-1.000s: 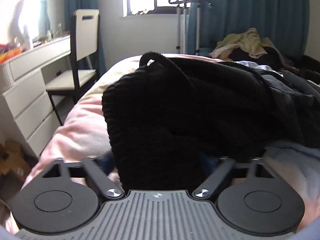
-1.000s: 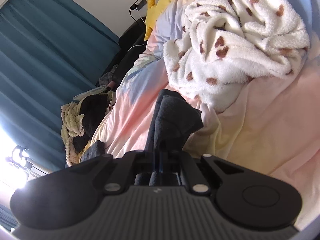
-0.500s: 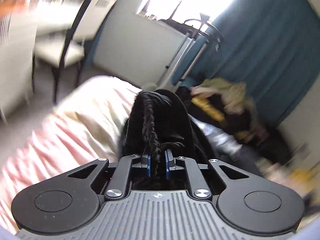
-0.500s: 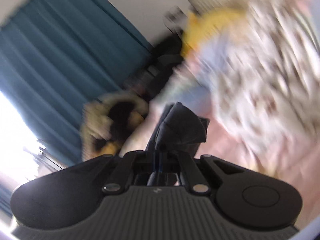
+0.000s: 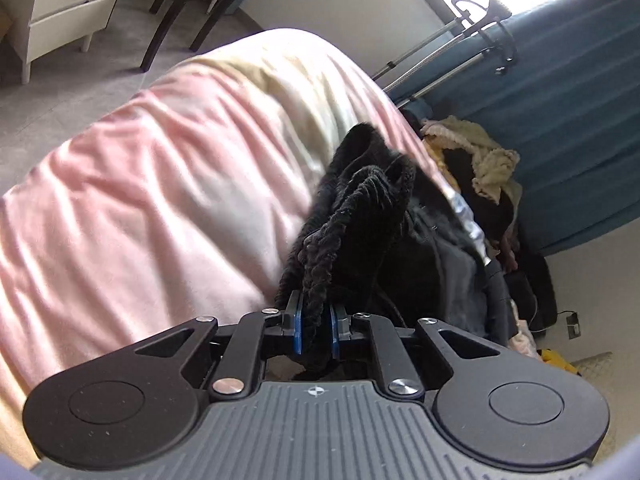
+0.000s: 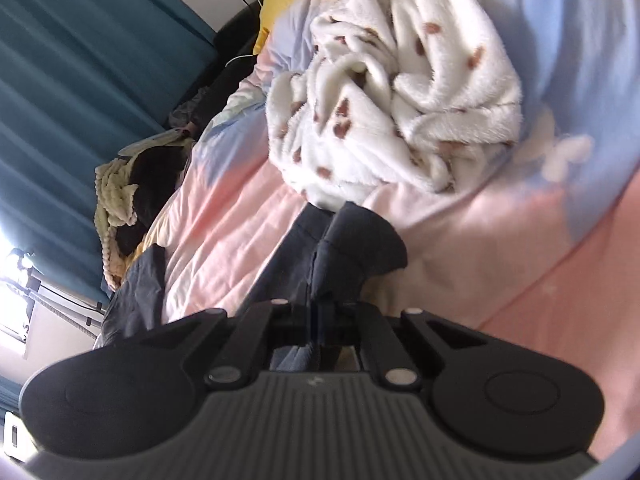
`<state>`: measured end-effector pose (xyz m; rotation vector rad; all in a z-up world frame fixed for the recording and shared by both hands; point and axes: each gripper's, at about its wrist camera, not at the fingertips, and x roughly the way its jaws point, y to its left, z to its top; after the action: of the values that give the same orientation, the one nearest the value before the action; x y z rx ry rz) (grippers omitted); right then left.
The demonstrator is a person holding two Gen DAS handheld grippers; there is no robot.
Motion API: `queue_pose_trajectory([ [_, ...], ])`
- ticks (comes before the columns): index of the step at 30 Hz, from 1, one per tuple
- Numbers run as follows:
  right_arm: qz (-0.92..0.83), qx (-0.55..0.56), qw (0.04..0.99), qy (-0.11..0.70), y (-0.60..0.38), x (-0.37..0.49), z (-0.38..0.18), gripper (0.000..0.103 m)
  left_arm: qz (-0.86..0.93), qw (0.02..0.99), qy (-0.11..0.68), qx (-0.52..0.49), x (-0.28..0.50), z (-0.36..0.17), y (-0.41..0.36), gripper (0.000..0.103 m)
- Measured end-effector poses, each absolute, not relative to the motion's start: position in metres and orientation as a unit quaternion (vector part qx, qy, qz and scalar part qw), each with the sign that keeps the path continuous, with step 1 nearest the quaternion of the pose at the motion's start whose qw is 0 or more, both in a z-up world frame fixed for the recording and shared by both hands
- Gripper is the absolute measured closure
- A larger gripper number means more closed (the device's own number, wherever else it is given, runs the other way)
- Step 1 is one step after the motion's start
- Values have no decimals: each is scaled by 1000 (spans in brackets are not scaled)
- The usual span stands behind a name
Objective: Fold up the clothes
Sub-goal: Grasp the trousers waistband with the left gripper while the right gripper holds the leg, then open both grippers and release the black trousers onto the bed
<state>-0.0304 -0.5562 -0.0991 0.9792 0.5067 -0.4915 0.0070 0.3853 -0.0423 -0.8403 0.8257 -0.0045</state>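
Left gripper (image 5: 316,330) clamped tight on a thick fold of black knit garment (image 5: 360,216) bunching ahead of its jaws over the pink bedcover (image 5: 160,184), right gripper (image 6: 320,312) pinched closed on dark grey cloth (image 6: 348,248), spotted white fleece (image 6: 392,92) beyond

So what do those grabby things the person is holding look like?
Each hand-held gripper, left and right, is black plastic with a grey ribbed middle, two round discs at the sides, silver screws and a tiny cross mark. The left one's pads are blue. No sleeves or cables show.
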Motion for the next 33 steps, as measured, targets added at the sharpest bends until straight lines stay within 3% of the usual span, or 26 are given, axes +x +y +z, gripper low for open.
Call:
queue_pose_trajectory([
  [5,-149,445,872,139,-542,-16,-27,99,-13,873,326,-361,-5,10,384,97],
  [9,-129,412,899,76,-537,-39,-12,99,18,889,341,-305,-29,-5,388,103],
  [15,-220,398,850,268,-559,-82,-131,99,24,893,361,-268,-71,-49,391,103],
  [19,-219,423,829,294,-566,-109,-182,97,42,910,353,-215,-74,-43,378,102],
  [21,-219,409,836,292,-564,-109,-177,91,29,919,346,-185,-66,-31,363,101],
  [23,-251,362,844,305,-557,-99,-161,74,9,926,342,-162,-57,-18,347,99],
  [24,-271,332,848,312,-552,-92,-151,69,5,929,337,-150,-50,-12,336,96],
  [25,-285,308,854,309,-549,-87,-142,64,1,933,333,-138,-44,-5,325,83],
  [26,-294,286,863,293,-546,-81,-129,62,-1,936,327,-129,-38,2,312,59],
  [27,-303,267,871,279,-544,-80,-119,58,-5,941,316,-120,-30,9,297,46],
  [28,-311,249,878,266,-542,-78,-109,47,-10,946,304,-111,-24,15,284,34],
  [29,-316,232,884,253,-538,-70,-97,40,-19,951,293,-101,-18,22,267,31],
  [33,-270,216,910,228,-520,-31,-59,41,-47,964,253,-72,8,48,201,20],
])
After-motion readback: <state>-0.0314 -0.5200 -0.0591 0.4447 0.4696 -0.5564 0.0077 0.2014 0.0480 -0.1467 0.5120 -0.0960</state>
